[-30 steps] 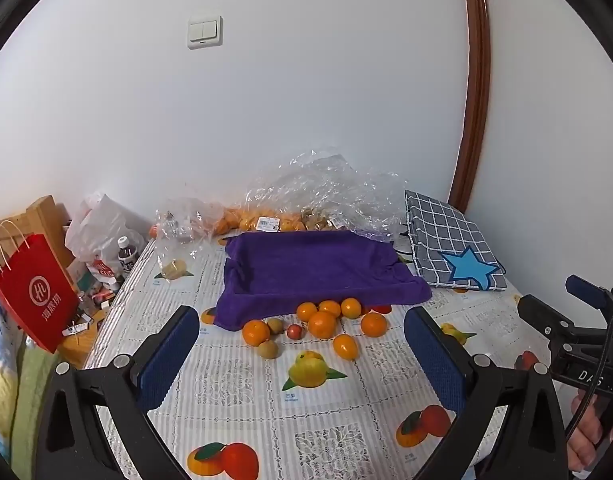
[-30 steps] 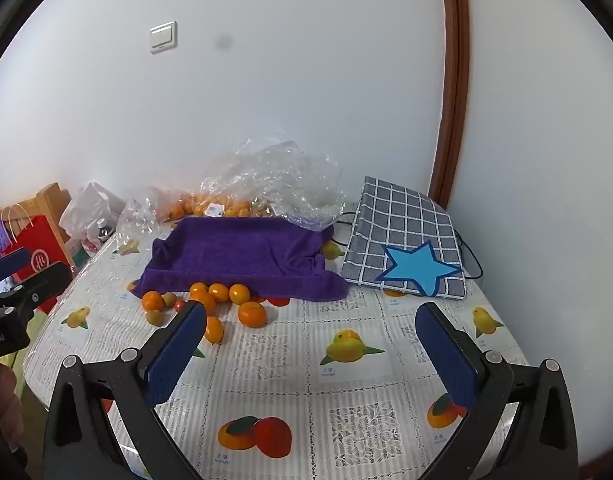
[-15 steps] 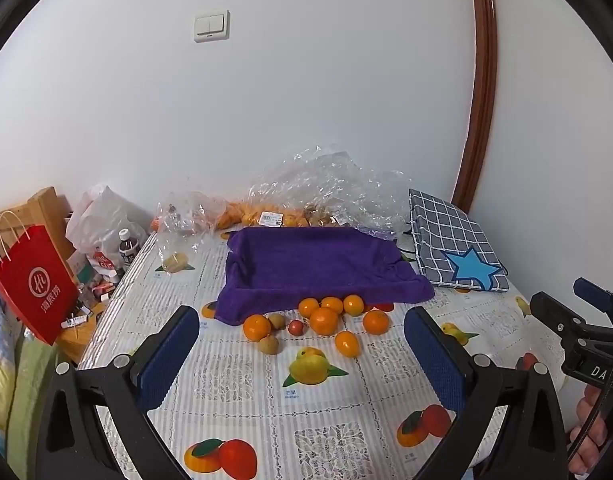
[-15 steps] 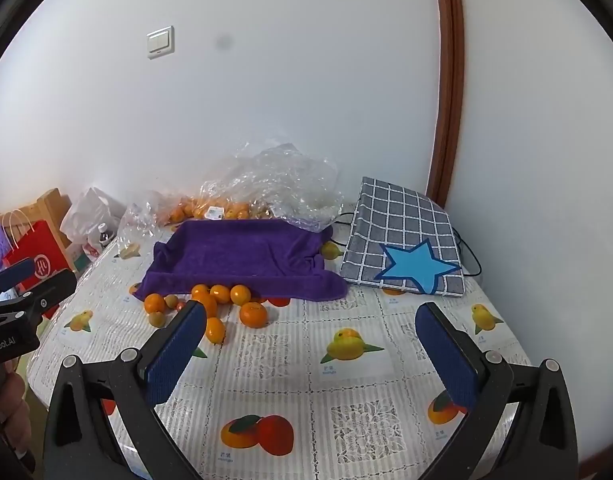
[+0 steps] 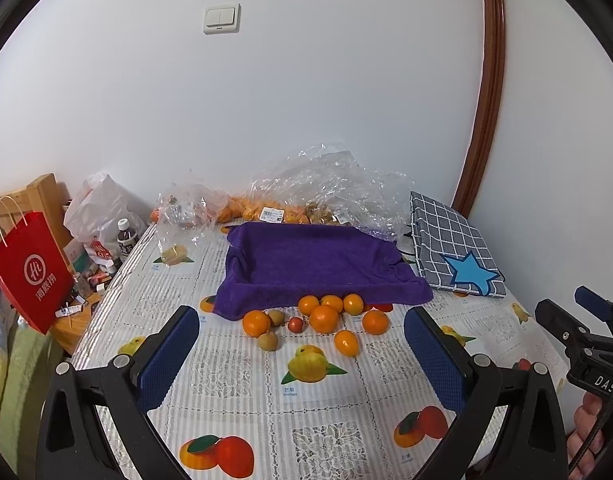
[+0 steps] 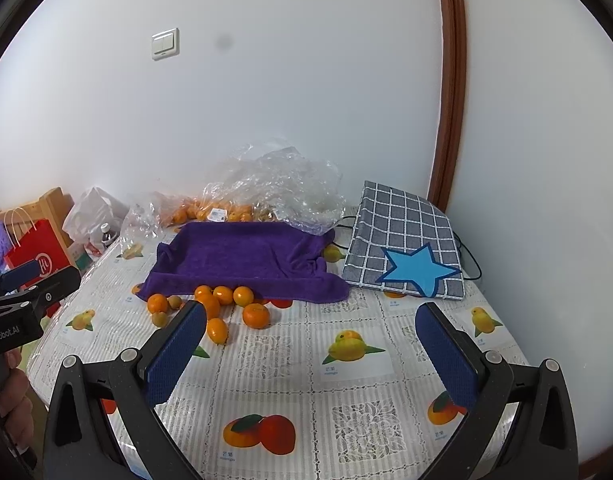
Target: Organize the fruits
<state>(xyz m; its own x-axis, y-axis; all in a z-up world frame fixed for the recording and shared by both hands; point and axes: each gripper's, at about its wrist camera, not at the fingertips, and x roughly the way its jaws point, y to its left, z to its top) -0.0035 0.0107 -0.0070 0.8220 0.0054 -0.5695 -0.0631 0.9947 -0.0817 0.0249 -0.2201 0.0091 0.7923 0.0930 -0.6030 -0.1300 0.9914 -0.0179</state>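
Several loose oranges (image 5: 324, 318) lie on the table with two small brown fruits (image 5: 268, 340) and a small red fruit (image 5: 295, 323), just in front of a purple towel-lined tray (image 5: 314, 264). The same oranges (image 6: 255, 315) and purple tray (image 6: 242, 256) show in the right wrist view. My left gripper (image 5: 300, 356) is open and empty, held above the table short of the fruits. My right gripper (image 6: 310, 350) is open and empty, to the right of the fruits. Each gripper appears at the edge of the other's view.
The table wears a fruit-print cloth (image 5: 322, 412). Clear plastic bags of oranges (image 5: 306, 196) lie behind the tray by the wall. A grey checked bag with a blue star (image 5: 454, 252) lies at the right. A red paper bag (image 5: 30, 272) and bottles stand left of the table.
Both grippers have risen and tilted slightly, so the table and fruits sit lower in both views. Nothing on the table has moved.
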